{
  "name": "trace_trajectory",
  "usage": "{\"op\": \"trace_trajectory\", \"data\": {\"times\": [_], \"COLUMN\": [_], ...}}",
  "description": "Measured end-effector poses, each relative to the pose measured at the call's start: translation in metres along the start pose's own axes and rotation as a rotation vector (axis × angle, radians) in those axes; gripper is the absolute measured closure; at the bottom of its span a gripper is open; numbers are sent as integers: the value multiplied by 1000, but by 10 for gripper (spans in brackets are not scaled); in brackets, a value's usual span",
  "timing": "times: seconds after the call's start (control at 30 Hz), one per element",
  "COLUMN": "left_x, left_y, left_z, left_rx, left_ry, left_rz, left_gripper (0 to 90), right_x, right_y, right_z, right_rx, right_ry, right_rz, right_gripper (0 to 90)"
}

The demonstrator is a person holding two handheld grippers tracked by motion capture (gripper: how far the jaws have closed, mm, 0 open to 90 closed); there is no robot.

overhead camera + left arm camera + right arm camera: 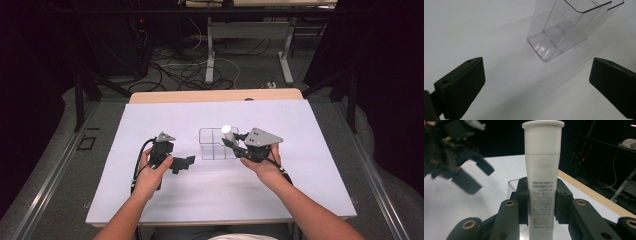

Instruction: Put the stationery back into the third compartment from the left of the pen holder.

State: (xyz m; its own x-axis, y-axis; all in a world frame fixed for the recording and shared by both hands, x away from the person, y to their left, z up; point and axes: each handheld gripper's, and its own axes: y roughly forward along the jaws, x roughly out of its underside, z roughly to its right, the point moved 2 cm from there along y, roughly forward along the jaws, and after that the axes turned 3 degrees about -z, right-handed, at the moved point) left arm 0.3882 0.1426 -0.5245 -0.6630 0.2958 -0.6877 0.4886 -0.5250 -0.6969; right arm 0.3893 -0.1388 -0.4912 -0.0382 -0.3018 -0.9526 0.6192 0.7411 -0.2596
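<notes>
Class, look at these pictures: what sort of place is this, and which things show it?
Probably a lab or recording workspace: a white-covered table, loose cables across the floor behind it, and desk legs in a dark room.

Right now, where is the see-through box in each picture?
High view: the clear box stands mid-table, between the two grippers.
Left gripper view: it fills the top middle and right, tilted, with a divider inside.
Right gripper view: a bit of its rim peeks out behind the jaws.
Shared landmark: the white tube held by the right gripper, at the box.
</notes>
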Motion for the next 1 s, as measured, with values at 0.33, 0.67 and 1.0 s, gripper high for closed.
{"op": "trace_trajectory", "data": {"times": [0.33,0.67,1.0], "left_x": [4,4,4], "left_y": [6,6,3], "left_z": [-2,-4,-8], "left_rx": [-8,-6,-22], "left_ry": [8,4,0], "left_rz": [-29,-25,-19], "left_gripper": [5,5,5], "right_x": [13,22,10], "right_y": [22,31,17], "right_z": [32,33,27], "right_rx": [51,32,38], "right_ry": [131,181,183], "right_rz": [24,-14,48], "right_gripper": [702,699,474]}}
